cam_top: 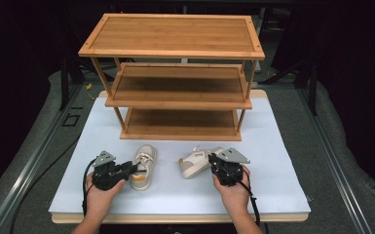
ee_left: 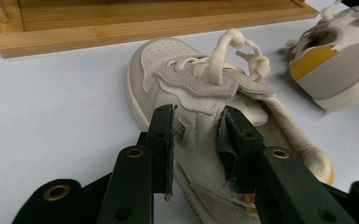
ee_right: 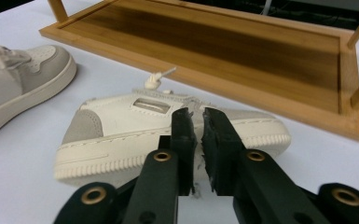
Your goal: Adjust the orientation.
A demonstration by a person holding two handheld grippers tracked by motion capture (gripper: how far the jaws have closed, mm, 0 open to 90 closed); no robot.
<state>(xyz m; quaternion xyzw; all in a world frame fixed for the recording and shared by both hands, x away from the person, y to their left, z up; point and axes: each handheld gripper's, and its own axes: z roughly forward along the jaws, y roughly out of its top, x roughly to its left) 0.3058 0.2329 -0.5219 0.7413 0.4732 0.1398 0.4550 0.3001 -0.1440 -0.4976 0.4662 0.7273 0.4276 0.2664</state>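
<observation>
Black jaws of the left gripper [ee_left: 196, 140] sit astride the side wall of the left shoe [ee_left: 200, 107], one pad outside, one inside the opening near the collar; the gap is narrow and the jaws appear to grip the wall, though I cannot tell how firmly. That shoe stands upright on the white table [cam_top: 272, 175], toe toward the wooden rack [cam_top: 180, 87], laces loose over the tongue.

Right gripper [ee_right: 196, 140]: jaws nearly closed, with only a thin slit between them, set at the upper edge of the right shoe [ee_right: 135, 126]. Whether any material is pinched in the slit I cannot tell. The right shoe lies tipped on its side, sole edge facing the gripper view, just in front of the rack's bottom shelf [ee_right: 224, 51].

In the high view, both shoes lie between the hands [cam_top: 104, 187] and the rack, near each other but apart.

Judgement: step in hand is securing each shoe before lifting to the rack.

Notes for doing it well:
- Left: bite deeper on the collar, where the wall is stiffest, so the toe does not droop.
- Right: confirm cloth between the pads before lifting; the shoe needs rolling upright.
- Keep loose laces clear of the shelf lip.
- Lift one at a time; bottom shelf is the nearest target.
</observation>
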